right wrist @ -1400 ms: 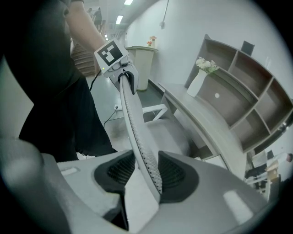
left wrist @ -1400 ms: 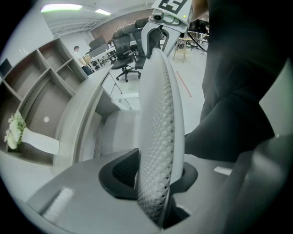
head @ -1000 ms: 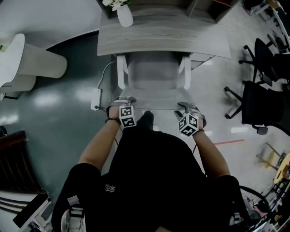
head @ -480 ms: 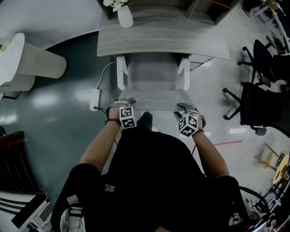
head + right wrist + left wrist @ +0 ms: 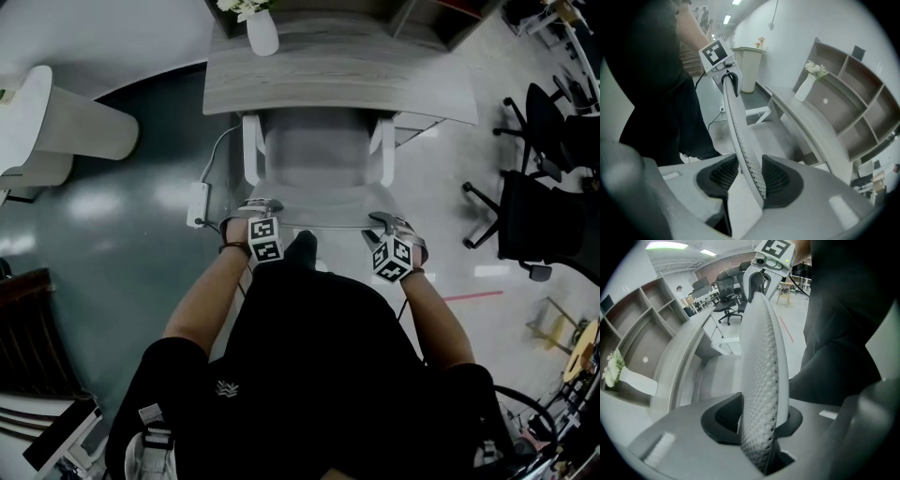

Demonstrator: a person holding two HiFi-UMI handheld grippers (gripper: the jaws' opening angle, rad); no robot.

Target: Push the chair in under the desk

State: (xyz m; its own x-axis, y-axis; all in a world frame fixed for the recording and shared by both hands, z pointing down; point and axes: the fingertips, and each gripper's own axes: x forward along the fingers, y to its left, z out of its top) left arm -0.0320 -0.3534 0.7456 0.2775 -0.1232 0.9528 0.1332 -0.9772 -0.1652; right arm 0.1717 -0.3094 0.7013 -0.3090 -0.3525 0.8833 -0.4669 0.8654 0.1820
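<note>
Chair: the pale grey mesh-back chair (image 5: 319,155) stands on the floor facing the desk, its seat front and white armrests reaching under the desk edge, its backrest nearest the person.
Desk: a light grey wood-grain desk (image 5: 337,75) with a curved front edge; a white vase of flowers (image 5: 262,33) stands at its back left.
Left gripper: the left gripper (image 5: 260,204) points steeply down over the left end of the backrest top. Its jaws have just been opening, yet the perforated backrest (image 5: 761,394) fills the gap and both dark pads (image 5: 719,416) lie against it.
Right gripper: the right gripper (image 5: 382,219) sits on the right end of the backrest top, jaws part-way apart and clamped on the thin backrest edge, a ribbed pad (image 5: 780,180) on each side.
Floor: a white power strip (image 5: 198,204) with its cable lies just left of the chair.
Surroundings: black office chairs (image 5: 544,211) stand well apart at the right.
</note>
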